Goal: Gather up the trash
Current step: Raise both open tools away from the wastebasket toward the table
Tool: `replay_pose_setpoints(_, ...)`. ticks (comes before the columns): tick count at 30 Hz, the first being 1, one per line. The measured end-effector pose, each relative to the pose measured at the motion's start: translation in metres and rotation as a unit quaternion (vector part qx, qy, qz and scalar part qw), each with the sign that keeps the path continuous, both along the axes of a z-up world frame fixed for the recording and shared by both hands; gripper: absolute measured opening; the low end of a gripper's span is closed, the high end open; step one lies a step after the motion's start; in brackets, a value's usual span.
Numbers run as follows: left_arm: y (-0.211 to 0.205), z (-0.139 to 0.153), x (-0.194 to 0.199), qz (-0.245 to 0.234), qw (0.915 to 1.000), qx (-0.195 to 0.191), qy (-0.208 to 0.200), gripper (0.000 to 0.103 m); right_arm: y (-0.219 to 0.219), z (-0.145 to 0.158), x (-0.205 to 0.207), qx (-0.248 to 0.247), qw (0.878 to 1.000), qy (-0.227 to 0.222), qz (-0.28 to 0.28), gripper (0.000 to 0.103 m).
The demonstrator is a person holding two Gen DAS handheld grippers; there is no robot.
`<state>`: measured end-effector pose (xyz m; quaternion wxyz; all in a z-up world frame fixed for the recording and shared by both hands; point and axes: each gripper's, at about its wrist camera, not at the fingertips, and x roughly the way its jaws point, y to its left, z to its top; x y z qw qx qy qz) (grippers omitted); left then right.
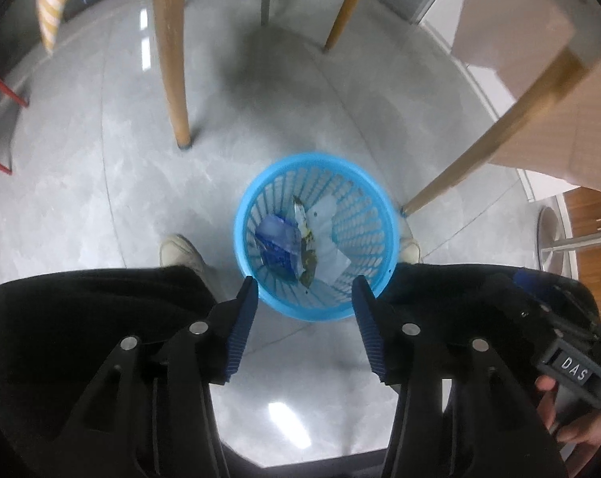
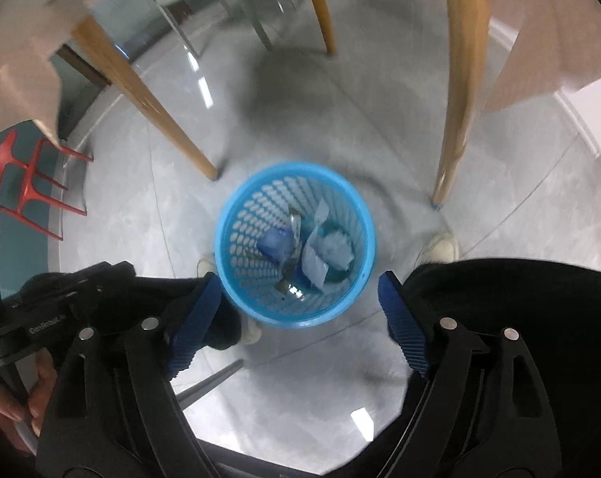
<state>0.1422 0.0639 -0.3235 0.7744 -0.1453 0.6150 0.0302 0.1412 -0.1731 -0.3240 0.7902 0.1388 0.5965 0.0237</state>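
Note:
A blue mesh waste basket (image 1: 364,175) stands on the grey floor below both grippers; it also shows in the right wrist view (image 2: 236,215). Inside lie a blue wrapper (image 1: 275,235), a green and silver wrapper (image 1: 306,247) and white paper (image 1: 326,219); the right wrist view shows the blue wrapper (image 2: 275,242) and crumpled white paper (image 2: 334,251). My left gripper (image 1: 304,290) is open and empty above the basket's near rim. My right gripper (image 2: 300,286) is open and empty above the basket.
Wooden table legs (image 1: 173,59) (image 1: 495,147) (image 2: 458,91) (image 2: 141,95) stand around the basket. The person's shoes (image 1: 181,253) (image 2: 440,247) and dark trouser legs flank it. A red chair (image 2: 25,183) is at the left.

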Motion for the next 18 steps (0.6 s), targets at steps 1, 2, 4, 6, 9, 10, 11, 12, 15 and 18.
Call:
replay_pose_setpoints(1,0.000,0.009,-0.006,-0.002,0.9999,0.003,-0.011,0.051,0.001,0.007,-0.004,-0.002,1.000,-0.008,0.003,0.079)
replay_pose_setpoints(2,0.001,0.015,-0.011,-0.003,0.9998,0.005,-0.019,0.051,0.001,0.016,-0.009,-0.006,1.000,-0.019,0.005,0.079)
replay_pose_setpoints(4,0.000,0.029,-0.022,-0.008,0.9993,0.012,-0.035,0.051,-0.001,0.029,-0.015,-0.009,0.999,-0.035,0.007,0.080)
replay_pose_setpoints(6,-0.001,0.042,-0.033,-0.012,0.9985,0.019,-0.050,0.051,-0.004,0.044,-0.022,-0.010,0.999,-0.050,0.007,0.080)
replay_pose_setpoints(9,-0.002,0.063,-0.050,-0.016,0.9968,0.021,-0.075,0.051,-0.010,0.068,-0.032,-0.017,0.997,-0.078,0.007,0.081)
replay_pose_setpoints(10,-0.002,0.071,-0.055,-0.018,0.9960,0.021,-0.085,0.051,-0.013,0.078,-0.036,-0.019,0.996,-0.089,0.007,0.082)
replay_pose_setpoints(11,-0.003,0.076,-0.059,-0.018,0.9955,0.019,-0.091,0.051,-0.016,0.088,-0.041,-0.019,0.995,-0.100,0.006,0.082)
replay_pose_setpoints(12,-0.002,0.083,-0.063,-0.017,0.9950,0.015,-0.097,0.051,-0.018,0.096,-0.044,-0.021,0.994,-0.108,0.006,0.083)
replay_pose_setpoints(15,0.000,0.105,-0.076,-0.016,0.9929,0.008,-0.118,0.051,-0.025,0.122,-0.053,-0.024,0.990,-0.136,0.004,0.083)
replay_pose_setpoints(18,0.000,0.124,-0.082,-0.015,0.9902,-0.001,-0.139,0.051,-0.030,0.149,-0.060,-0.023,0.986,-0.165,-0.001,0.083)
